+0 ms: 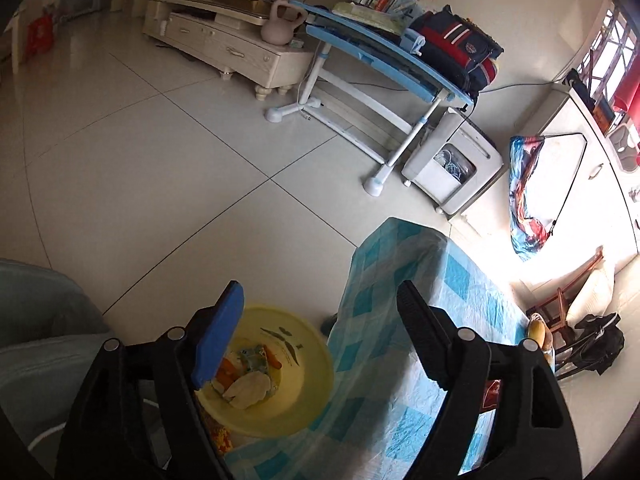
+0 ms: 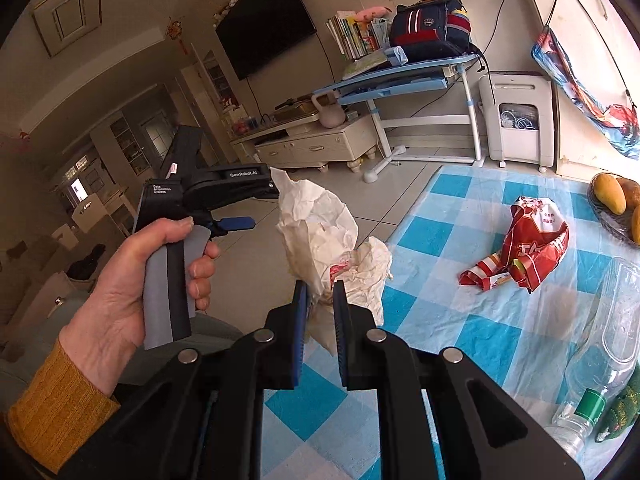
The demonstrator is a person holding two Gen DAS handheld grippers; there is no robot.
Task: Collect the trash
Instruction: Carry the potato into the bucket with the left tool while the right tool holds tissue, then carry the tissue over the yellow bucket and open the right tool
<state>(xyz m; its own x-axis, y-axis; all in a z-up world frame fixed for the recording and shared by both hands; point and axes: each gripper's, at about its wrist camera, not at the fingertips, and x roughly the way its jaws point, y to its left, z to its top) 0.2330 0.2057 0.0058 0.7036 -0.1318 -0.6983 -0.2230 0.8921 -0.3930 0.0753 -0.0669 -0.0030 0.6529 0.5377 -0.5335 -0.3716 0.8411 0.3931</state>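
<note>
Right wrist view: right gripper (image 2: 320,286) pinches crumpled paper (image 2: 320,232) at centre; best carried, probably, over the yellow bin (image 1: 304,364) before letting go.

Both grippers out in front, one spread, one clamped

The left gripper (image 1: 320,296) points steeply down with its jaws wide and empty, gripped by the left hand (image 2: 132,280) in a mustard sleeve (image 2: 56,412). The right gripper (image 2: 320,292) has its jaws pinched together on crumpled paper (image 2: 320,232).
</note>
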